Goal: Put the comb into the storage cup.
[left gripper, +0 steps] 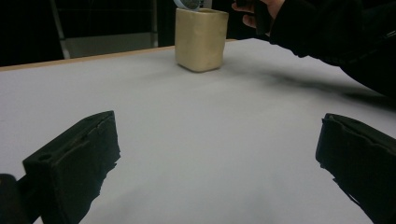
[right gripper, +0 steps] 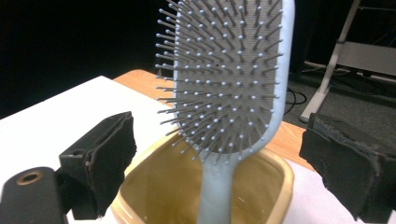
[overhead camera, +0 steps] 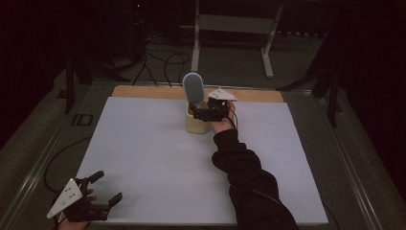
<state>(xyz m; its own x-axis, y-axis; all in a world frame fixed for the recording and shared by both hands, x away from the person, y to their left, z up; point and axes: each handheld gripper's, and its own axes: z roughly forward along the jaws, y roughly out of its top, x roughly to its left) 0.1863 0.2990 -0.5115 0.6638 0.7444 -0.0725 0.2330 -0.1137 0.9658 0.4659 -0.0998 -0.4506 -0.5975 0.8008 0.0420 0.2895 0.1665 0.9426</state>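
A pale blue paddle hairbrush stands handle-down in a cream square cup at the far middle of the white sheet. My right gripper hovers over the cup's rim, open, its jaws standing wide on either side of the brush's neck without touching it. At the sheet's near left corner my left gripper is open with nothing between its jaws, pointed toward the cup.
The white sheet covers a wooden table whose bare strip shows at the back. Beyond it stand a white metal frame and cables on the dark floor. The person's black sleeve crosses the right of the sheet.
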